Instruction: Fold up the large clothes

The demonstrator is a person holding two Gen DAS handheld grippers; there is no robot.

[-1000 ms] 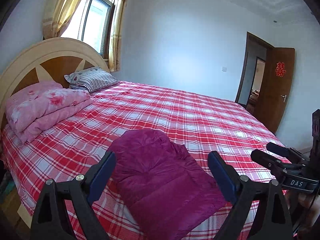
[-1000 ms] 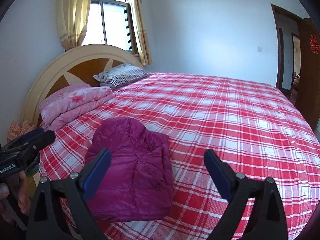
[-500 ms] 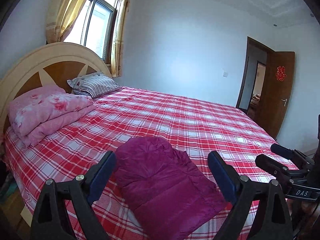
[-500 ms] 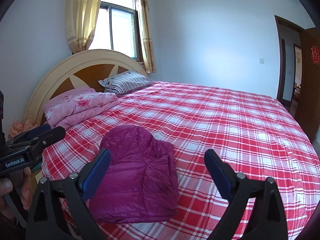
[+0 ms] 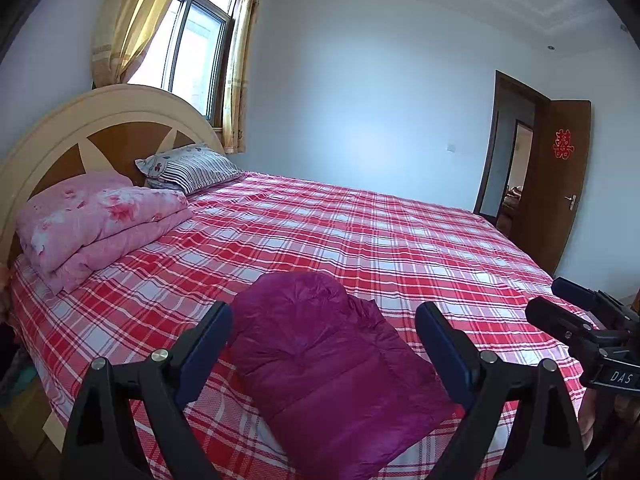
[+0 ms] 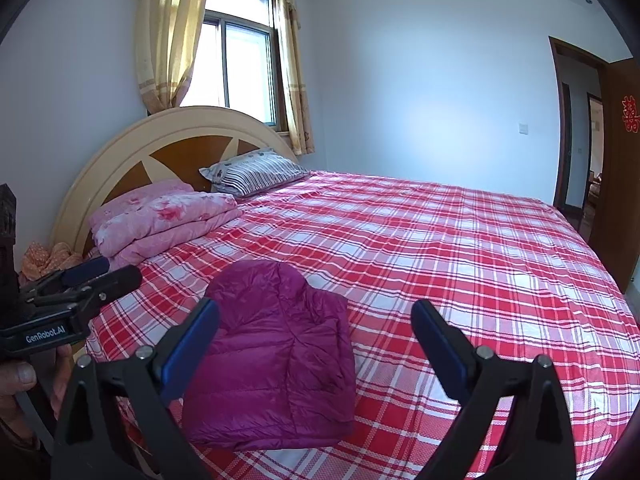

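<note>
A magenta puffer jacket [image 5: 332,364] lies folded into a compact rectangle near the front edge of the bed [image 5: 360,232], which has a red plaid sheet. The right wrist view shows the same jacket [image 6: 276,352] lying flat, its hood end toward the headboard. My left gripper [image 5: 322,332] hangs open above and in front of the jacket, touching nothing. My right gripper [image 6: 316,328] is open too, held back from the bed with nothing between its fingers. Each gripper shows at the edge of the other's view.
A folded pink floral quilt [image 5: 100,220] and a striped pillow [image 5: 188,168] lie at the curved headboard [image 5: 100,120]. A window with yellow curtains is behind it. A brown door [image 5: 560,184] stands open at the right. A hand [image 6: 20,384] holds the left gripper's handle.
Both grippers have lifted and drawn back from the bed, so the jacket sits lower and smaller in view. The jacket itself has not moved. Both stay open.
</note>
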